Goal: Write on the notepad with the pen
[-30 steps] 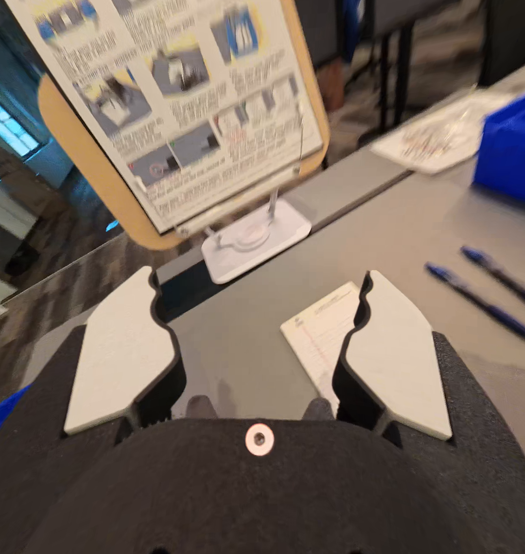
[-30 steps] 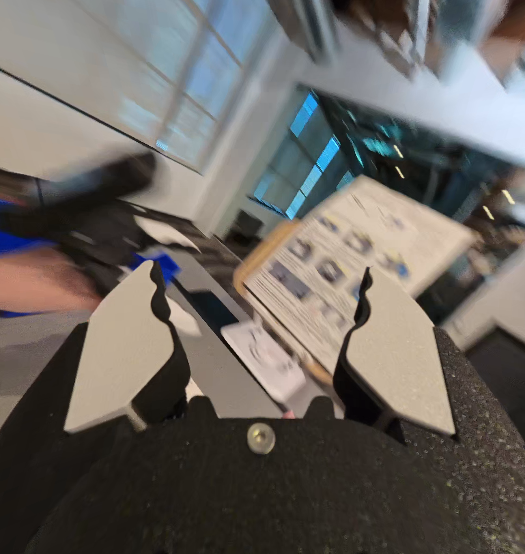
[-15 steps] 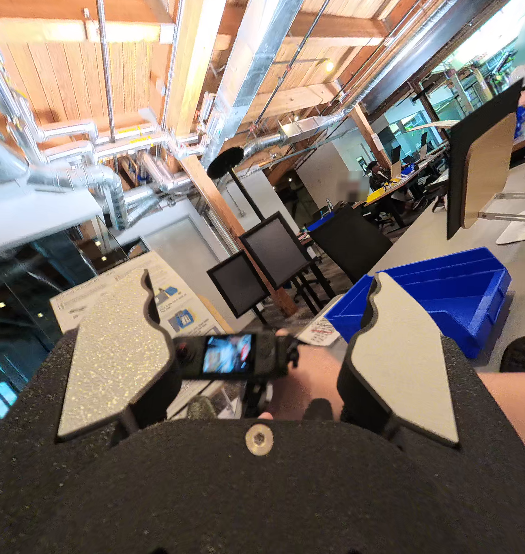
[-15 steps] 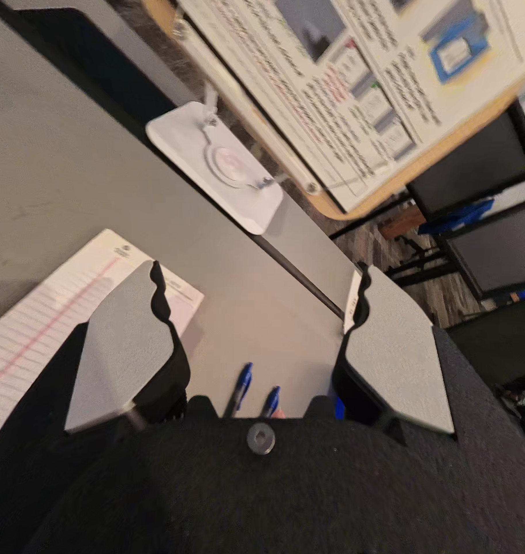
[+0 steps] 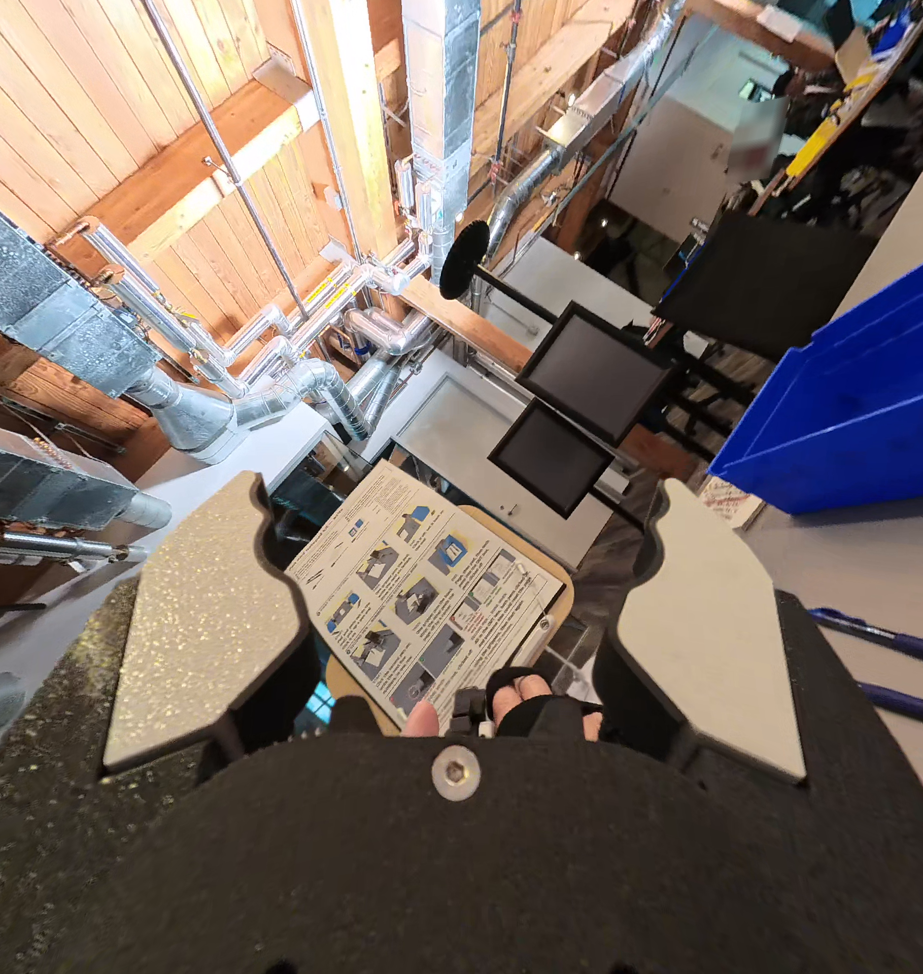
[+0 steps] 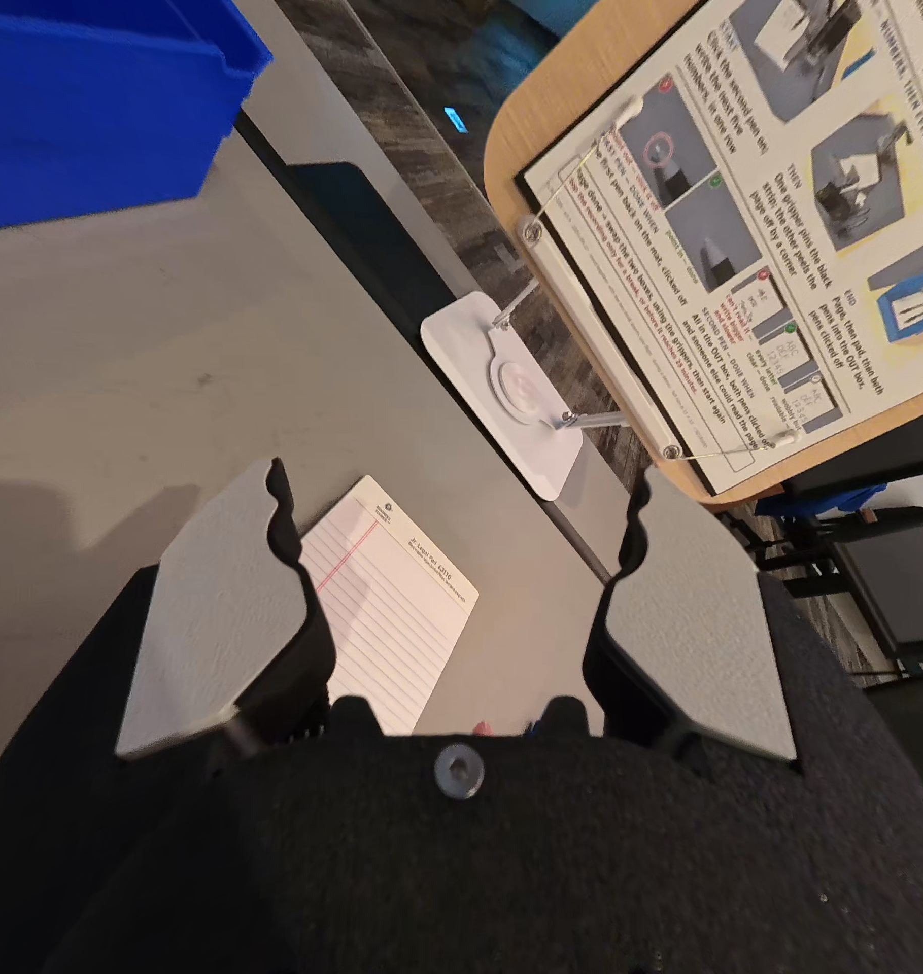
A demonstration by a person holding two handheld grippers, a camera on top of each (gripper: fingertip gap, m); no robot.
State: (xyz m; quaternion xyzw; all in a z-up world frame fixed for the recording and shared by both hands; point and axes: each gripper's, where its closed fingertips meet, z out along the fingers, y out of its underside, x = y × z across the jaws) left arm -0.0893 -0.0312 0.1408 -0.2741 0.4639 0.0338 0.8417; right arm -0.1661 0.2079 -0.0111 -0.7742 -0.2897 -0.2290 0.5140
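The white lined notepad (image 6: 390,595) lies flat on the grey table (image 6: 158,369). My right gripper (image 6: 462,474) hovers over it, open and empty, with the pad showing between its fingers. Two blue pens (image 5: 881,638) (image 5: 907,703) lie side by side on the table at the right edge of the left wrist view. My left gripper (image 5: 462,500) is open and empty, tilted up toward the ceiling, away from pad and pens. A gloved hand (image 5: 533,706) shows low between its fingers.
A blue bin (image 5: 844,411) stands on the table beyond the pens; it also shows in the right wrist view (image 6: 79,105). An instruction board (image 6: 738,237) on a white stand base (image 6: 501,395) stands at the table's far edge behind the pad. Left tips to right tips: about 30 centimeters.
The left gripper swung up from the table to face the ceiling and room. The right gripper swung down to the table and shifted from the pens to over the notepad. Both stayed open.
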